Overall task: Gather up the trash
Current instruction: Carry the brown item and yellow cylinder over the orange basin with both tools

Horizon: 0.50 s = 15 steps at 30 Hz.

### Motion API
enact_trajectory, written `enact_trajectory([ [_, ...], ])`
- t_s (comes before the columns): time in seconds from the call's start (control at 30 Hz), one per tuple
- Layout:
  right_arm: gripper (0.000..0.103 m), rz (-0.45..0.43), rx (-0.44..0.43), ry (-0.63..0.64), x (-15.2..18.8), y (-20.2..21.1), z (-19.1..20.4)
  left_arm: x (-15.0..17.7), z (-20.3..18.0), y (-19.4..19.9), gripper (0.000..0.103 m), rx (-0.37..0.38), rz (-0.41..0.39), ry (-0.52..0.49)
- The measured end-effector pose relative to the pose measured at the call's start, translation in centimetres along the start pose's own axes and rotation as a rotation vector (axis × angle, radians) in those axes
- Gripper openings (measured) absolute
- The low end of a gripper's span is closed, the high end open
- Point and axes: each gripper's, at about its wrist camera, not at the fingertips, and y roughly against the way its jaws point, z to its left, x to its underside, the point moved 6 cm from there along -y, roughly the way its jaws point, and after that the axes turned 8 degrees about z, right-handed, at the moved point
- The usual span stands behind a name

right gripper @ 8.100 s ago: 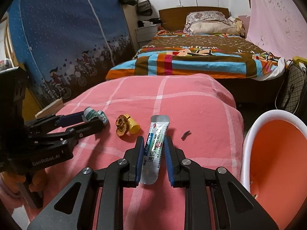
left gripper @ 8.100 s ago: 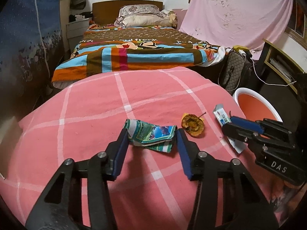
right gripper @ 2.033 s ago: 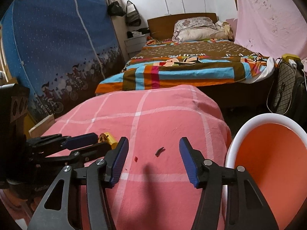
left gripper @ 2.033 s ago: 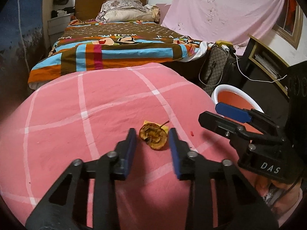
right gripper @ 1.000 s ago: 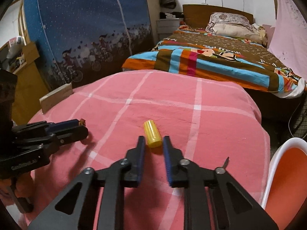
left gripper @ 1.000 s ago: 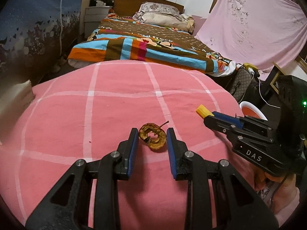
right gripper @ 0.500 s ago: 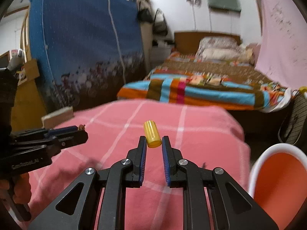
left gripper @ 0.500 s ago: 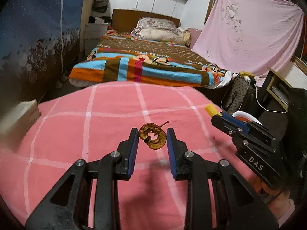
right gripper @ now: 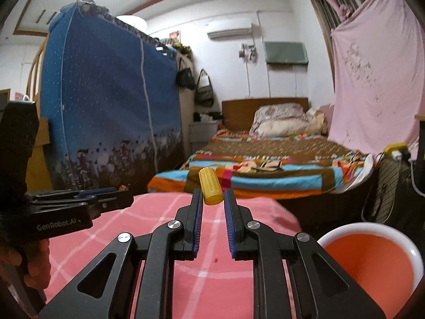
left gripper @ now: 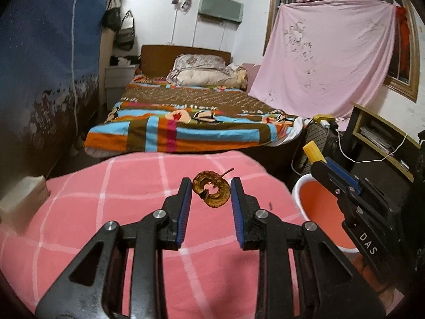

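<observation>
My left gripper [left gripper: 211, 187] is shut on a brown dried fruit ring [left gripper: 211, 192] with a stem and holds it in the air above the pink checked cloth [left gripper: 119, 212]. My right gripper [right gripper: 212, 198] is shut on a small yellow ribbed cap [right gripper: 210, 186], also lifted off the cloth. In the left wrist view the right gripper [left gripper: 316, 158] with the yellow cap [left gripper: 312, 152] hangs over the orange bin with a white rim [left gripper: 300, 186]. In the right wrist view the bin [right gripper: 372, 257] is at the lower right and the left gripper [right gripper: 124, 198] is at the left.
A tiny dark scrap [left gripper: 270, 206] and a red speck [right gripper: 215, 260] lie on the pink cloth. A bed with a striped blanket [left gripper: 191, 122] stands behind. A checked bag [left gripper: 316, 138] and shelves [left gripper: 379, 135] are at the right, a blue wardrobe [right gripper: 106, 111] at the left.
Both grippers have risen from the cloth with their items and tilted up. The right gripper with the yellow cap has moved toward the bin.
</observation>
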Motion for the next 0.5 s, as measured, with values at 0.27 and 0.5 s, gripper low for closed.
enact_trajectory([
  [0.27, 0.014, -0.066, 0.065, -0.028, -0.3, 2.9, -3.0, -0.9, -3.7, 0.5, 0.014, 0.033, -0.057, -0.053],
  [0.5, 0.014, -0.125, 0.118, -0.066, -0.4, 5.4, -6.0, -1.2, -7.8, 0.6, 0.014, 0.078, -0.084, -0.115],
])
